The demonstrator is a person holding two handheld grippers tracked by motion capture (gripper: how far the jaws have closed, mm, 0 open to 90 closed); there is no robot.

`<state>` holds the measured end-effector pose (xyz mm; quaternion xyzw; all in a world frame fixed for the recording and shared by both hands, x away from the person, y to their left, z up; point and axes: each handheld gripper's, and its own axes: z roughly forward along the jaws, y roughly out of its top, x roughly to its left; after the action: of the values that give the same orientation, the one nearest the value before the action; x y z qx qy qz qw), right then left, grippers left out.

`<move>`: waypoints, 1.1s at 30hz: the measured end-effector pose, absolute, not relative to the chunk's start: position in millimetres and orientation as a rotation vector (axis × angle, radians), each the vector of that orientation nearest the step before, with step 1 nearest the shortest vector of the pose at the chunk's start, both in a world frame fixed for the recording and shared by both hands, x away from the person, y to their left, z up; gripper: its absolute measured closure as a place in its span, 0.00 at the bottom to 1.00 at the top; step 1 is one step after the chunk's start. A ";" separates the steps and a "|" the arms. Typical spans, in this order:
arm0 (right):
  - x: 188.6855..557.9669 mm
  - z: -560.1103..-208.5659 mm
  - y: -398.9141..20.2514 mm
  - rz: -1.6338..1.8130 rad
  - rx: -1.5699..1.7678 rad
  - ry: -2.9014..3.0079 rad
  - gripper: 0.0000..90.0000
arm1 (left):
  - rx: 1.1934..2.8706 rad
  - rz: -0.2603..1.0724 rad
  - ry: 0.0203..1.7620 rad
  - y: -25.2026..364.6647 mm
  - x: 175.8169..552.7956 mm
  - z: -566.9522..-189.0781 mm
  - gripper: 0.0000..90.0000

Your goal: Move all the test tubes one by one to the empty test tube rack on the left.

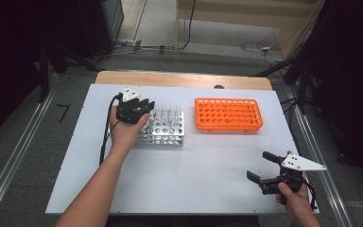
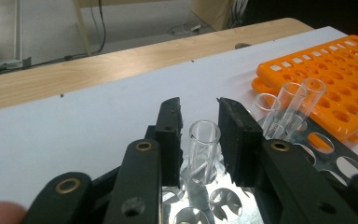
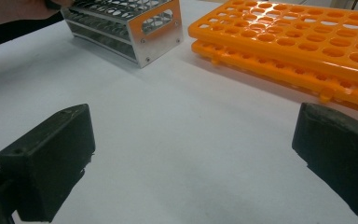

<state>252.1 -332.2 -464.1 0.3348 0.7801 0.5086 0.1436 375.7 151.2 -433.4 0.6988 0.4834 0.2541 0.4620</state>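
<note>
Item: clear glass tube, upright in a hole of the metal rack, standing between the two black jaws of the left gripper. The jaws flank it closely on both sides; a thin gap shows on each side of the tube's rim, so the pads are slightly parted and not pinching it. Position: near corner of the rack on the left gripper's side, toward the left half of the white table. Adjacent: three more clear tubes stand in the same rack just beyond the right-hand jaw, leaning slightly; four tubes counted in the left gripper view. Other holes near the jaws stand open. Orange rack, one, lies beside the metal rack, apart from it, its holes unfilled as far as can be seen. Right gripper, one, held low over bare table near the front right edge, jaws spread wide with nothing between them, well apart from both racks.
</note>
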 end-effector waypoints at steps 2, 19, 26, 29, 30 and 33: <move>252.1 -464.1 -332.2 1.467 0.964 2.249 0.00 | 1.710 0.617 1.191 152.8 374.9 -432.3 0.72; 252.0 -463.8 -331.7 1.468 0.964 2.250 0.00 | 1.719 0.591 1.136 151.3 364.5 -424.6 0.16; 252.2 -464.0 -331.8 1.468 0.964 2.250 0.00 | 1.714 0.558 1.072 151.3 354.3 -417.2 0.00; 252.1 -464.0 -331.4 1.467 0.960 2.253 0.00 | 1.707 0.539 1.043 150.8 347.7 -414.4 0.00; 252.2 -464.1 -331.2 1.467 0.959 2.253 0.00 | 1.704 0.534 1.039 150.3 346.0 -413.9 0.00; 252.3 -464.2 -331.1 1.466 0.961 2.253 0.00 | 1.714 0.535 1.018 148.0 339.6 -412.7 0.00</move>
<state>252.3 -331.1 -464.2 0.3332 0.7812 0.5082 0.1431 339.6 148.0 -412.7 0.7127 0.4234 0.2226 0.5131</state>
